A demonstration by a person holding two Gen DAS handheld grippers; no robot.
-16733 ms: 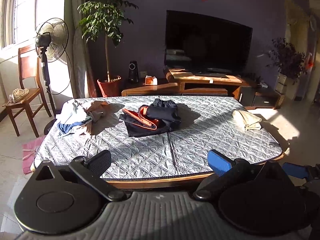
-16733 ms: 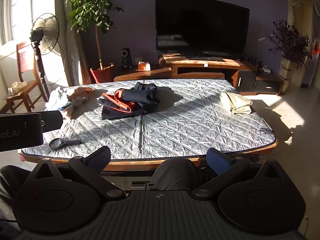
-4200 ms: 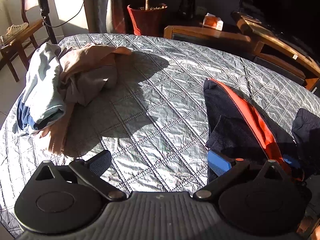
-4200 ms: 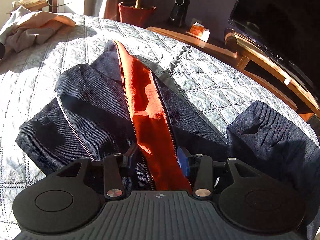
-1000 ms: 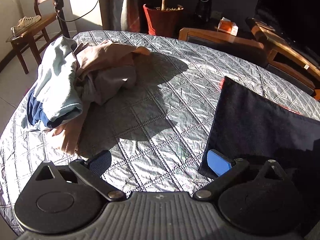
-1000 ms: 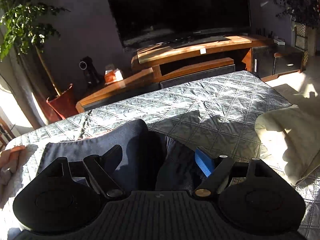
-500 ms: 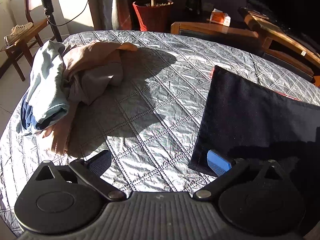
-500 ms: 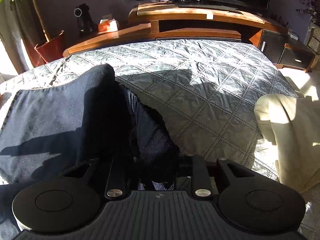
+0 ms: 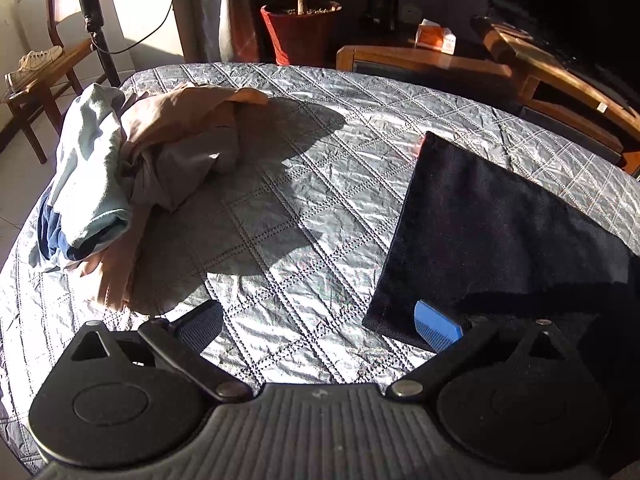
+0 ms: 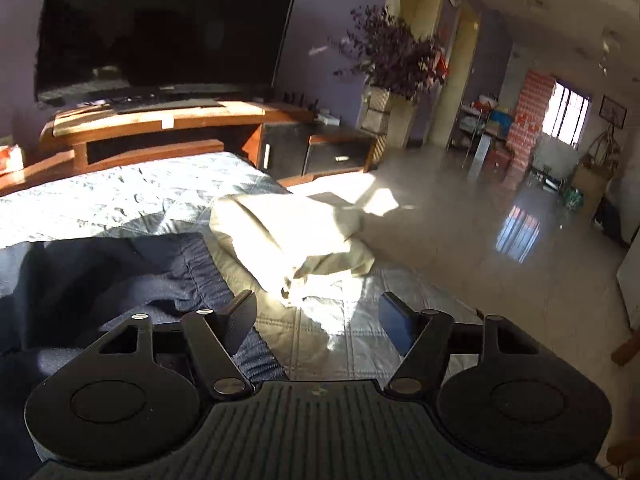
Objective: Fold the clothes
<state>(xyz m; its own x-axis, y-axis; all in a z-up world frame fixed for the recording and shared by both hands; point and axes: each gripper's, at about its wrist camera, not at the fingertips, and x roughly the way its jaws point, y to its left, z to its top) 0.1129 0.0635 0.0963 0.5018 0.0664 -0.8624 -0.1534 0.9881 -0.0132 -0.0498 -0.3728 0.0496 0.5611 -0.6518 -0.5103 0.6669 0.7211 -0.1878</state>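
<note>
A dark navy garment (image 9: 496, 232) lies flat on the quilted grey table cover (image 9: 288, 184), its near left corner under my left gripper's blue right finger (image 9: 438, 330). My left gripper (image 9: 318, 322) stands open above the cover, nothing between its fingers. In the right wrist view the same navy garment (image 10: 120, 276) lies at the left, bunched, and a folded cream garment (image 10: 292, 236) rests beyond. My right gripper (image 10: 318, 320) is opening, with nothing between its fingers, and its left finger (image 10: 240, 316) is beside the navy cloth's edge.
A heap of unfolded clothes (image 9: 132, 176), light blue, peach and grey, sits at the table's left. Behind the table stand a wooden TV stand (image 10: 160, 128), a television (image 10: 160, 28) and a red plant pot (image 9: 298, 32). Tiled floor (image 10: 500, 260) lies off the right edge.
My right gripper was shut on the bunched navy cloth half a second ago; it has let go, opened, and swung right toward the cream garment. The left view has barely shifted.
</note>
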